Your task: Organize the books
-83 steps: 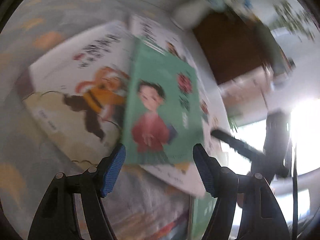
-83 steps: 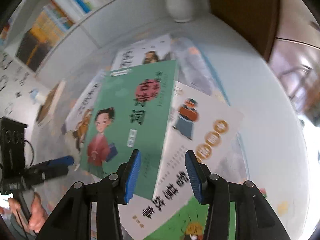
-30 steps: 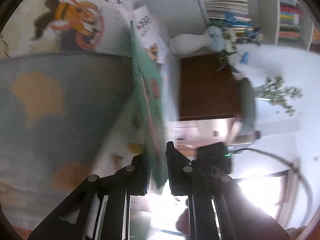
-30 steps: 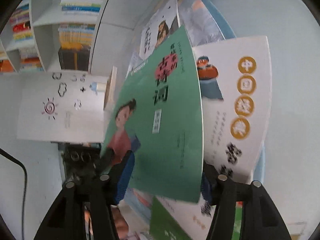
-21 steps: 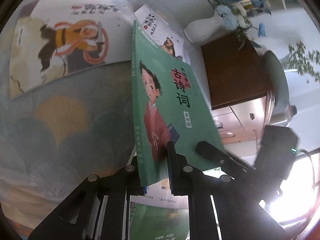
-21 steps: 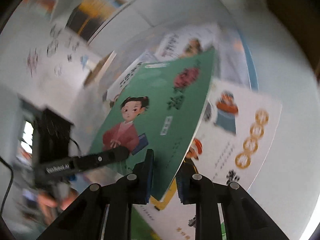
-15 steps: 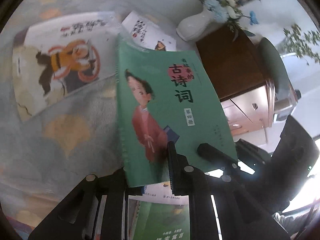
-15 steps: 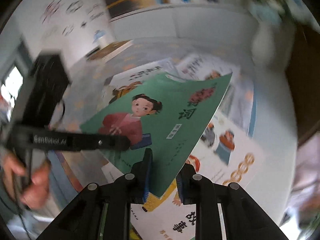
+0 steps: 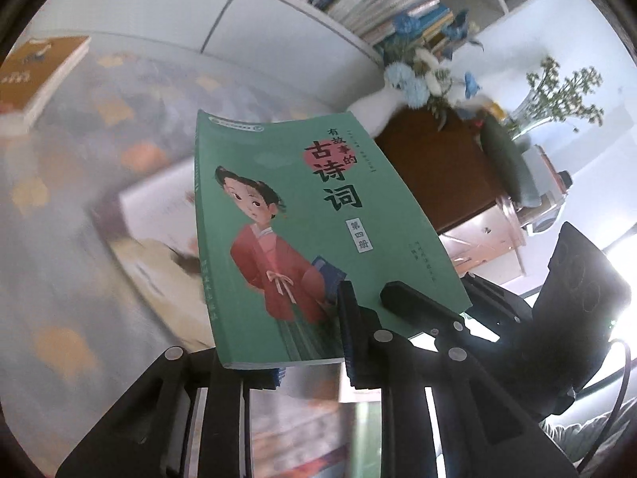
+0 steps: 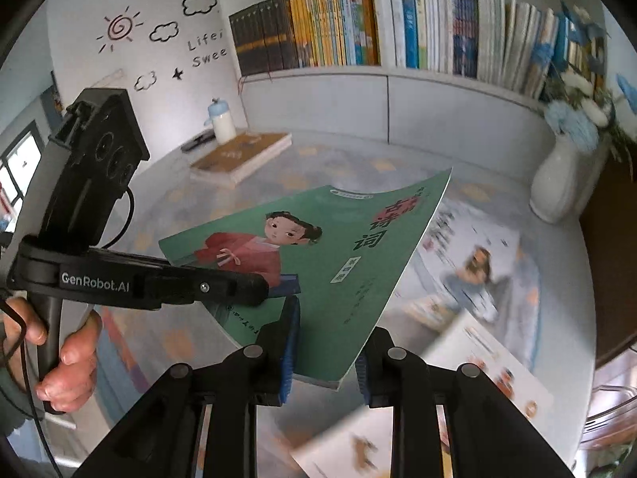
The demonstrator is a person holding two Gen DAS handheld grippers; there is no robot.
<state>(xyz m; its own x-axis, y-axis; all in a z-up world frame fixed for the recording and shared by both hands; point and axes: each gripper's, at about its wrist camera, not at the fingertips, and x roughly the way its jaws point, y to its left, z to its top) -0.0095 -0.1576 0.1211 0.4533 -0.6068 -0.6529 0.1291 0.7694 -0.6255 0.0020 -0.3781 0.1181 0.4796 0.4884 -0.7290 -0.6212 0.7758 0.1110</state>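
**Two grippers, one green book in the air**

Both the left gripper and right gripper clamp the green book's near edge, holding it above the table. Moving both together should avoid bending the cover.

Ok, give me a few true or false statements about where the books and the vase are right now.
1. Both the left gripper and the right gripper hold the green book above the table. True.
2. The white vase stands on the bookshelf. False: it stands on the table.
3. A brown book lies flat by a blue-capped bottle. True.
4. The green book's cover faces down. False: it faces up.
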